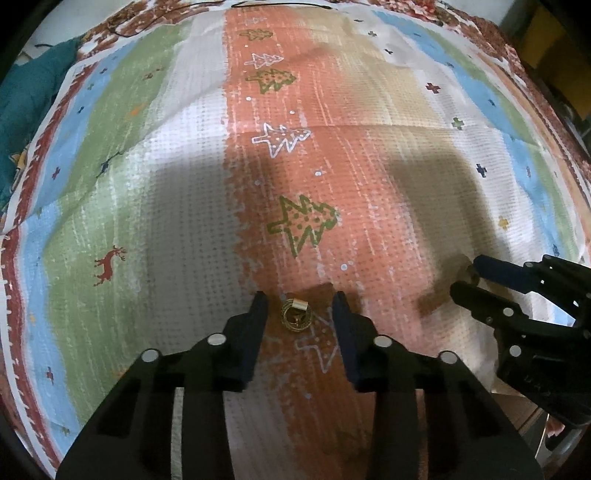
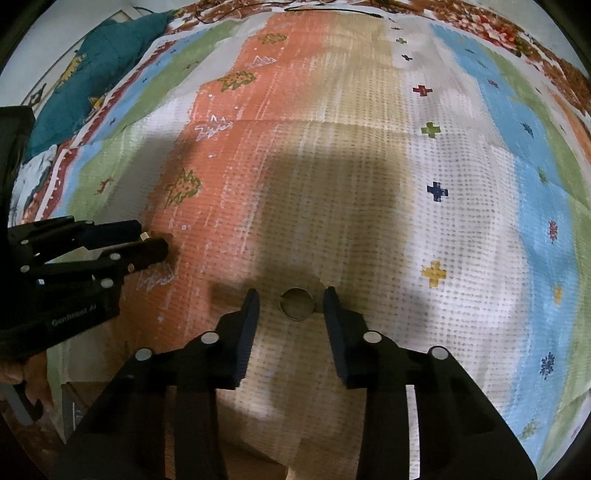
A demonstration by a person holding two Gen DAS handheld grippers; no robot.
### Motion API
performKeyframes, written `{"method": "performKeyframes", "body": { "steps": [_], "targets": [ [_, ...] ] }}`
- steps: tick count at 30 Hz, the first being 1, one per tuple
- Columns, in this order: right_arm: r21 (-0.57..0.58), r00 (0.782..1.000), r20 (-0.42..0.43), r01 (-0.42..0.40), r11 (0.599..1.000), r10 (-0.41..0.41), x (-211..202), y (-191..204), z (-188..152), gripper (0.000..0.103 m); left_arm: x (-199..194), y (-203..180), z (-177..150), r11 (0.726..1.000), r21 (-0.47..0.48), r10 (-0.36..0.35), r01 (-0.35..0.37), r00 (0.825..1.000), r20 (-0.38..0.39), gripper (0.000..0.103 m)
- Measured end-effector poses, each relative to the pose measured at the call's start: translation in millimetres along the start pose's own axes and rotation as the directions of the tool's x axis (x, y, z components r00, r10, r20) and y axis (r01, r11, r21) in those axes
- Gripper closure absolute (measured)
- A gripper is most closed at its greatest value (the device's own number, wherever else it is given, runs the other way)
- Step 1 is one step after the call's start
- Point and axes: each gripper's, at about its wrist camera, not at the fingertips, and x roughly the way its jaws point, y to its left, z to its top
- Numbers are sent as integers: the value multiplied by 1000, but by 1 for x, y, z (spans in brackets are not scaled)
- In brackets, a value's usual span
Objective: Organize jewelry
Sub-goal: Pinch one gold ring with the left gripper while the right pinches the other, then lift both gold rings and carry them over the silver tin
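Note:
A small gold coiled piece of jewelry [image 1: 295, 316] with a pale clasp lies on the orange stripe of the patterned cloth [image 1: 184, 221]. My left gripper [image 1: 300, 302] points down over it, a fingertip on each side and a gap left at both, so it is open. A plain gold ring [image 2: 285, 311] lies on the white-dotted stripe, framed by my right gripper [image 2: 291, 296], which is also open with its pads clear of the ring. Each gripper shows in the other's view: the right gripper [image 1: 468, 275] at the far right, the left gripper [image 2: 148, 237] at the far left.
The striped cloth with trees, crosses and a reindeer covers the whole surface. Teal fabric [image 2: 110, 55] is bunched at the far left corner. A dark cable [image 1: 280, 3] runs along the far edge. A person's hand [image 2: 26, 373] holds the left gripper near the front edge.

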Motion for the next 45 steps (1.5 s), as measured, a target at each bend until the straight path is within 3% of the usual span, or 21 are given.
{"method": "performKeyframes", "body": {
  "steps": [5, 8, 28, 45],
  "targets": [
    [-9, 1000, -9, 9, 1000, -9, 0, 0, 0, 83, 2, -3, 1, 1000, -3, -3, 3, 1000, -11, 80],
    [-15, 1000, -9, 9, 1000, -9, 0, 1, -1, 83, 3, -5, 2, 1000, 0, -1, 1, 1000, -13, 86],
    [-20, 1000, 13, -2, 1000, 2, -13, 4, -4, 83, -21, 6, -8, 999, -11, -40, 40, 999, 34, 86],
    [-50, 991, 130, -20, 999, 26, -57, 19, -15, 83, -59, -10, -19, 996, -19, -79, 82, 988, 129, 86]
  ]
}}
